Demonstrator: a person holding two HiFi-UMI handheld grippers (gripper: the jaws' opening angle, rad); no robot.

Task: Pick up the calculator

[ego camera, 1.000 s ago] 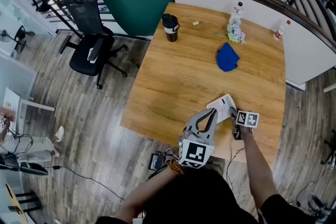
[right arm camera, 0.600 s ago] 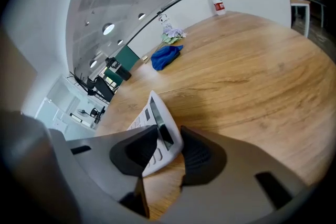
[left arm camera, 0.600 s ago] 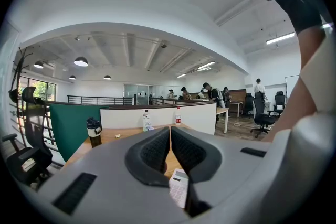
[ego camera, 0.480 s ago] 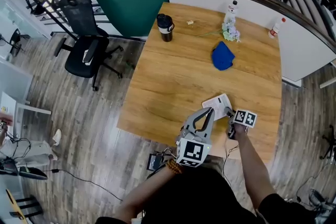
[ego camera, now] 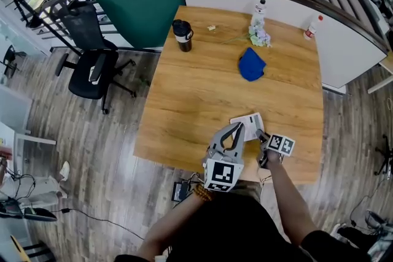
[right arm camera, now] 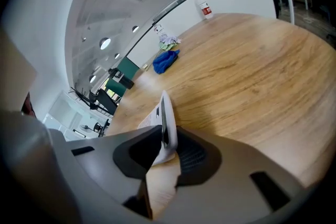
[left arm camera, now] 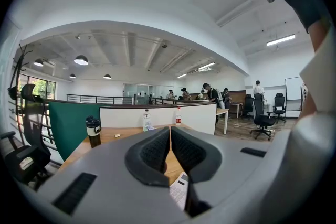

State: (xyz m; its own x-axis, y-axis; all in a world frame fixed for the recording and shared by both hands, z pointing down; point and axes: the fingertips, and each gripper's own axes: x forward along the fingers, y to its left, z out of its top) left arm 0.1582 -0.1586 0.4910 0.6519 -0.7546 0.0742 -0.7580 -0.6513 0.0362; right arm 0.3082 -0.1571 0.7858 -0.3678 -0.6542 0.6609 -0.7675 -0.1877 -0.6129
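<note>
A white calculator lies near the front edge of the wooden table. My right gripper has its near end between its jaws, which are closing on it. In the right gripper view the calculator stands edge-on between the two dark pads, and the right gripper touches it on both sides. My left gripper hovers just left of the calculator, shut and holding nothing. In the left gripper view the left gripper's pads meet at the tips, with the calculator's keys showing below them.
A blue cloth lies mid-table. A black travel cup, a bottle with flowers and a red-capped bottle stand along the far edge. An office chair and a green panel stand off the table's left.
The right gripper has rolled and closed around the calculator's near end, which has tipped with it. The left gripper has stayed where it was, next to it.
</note>
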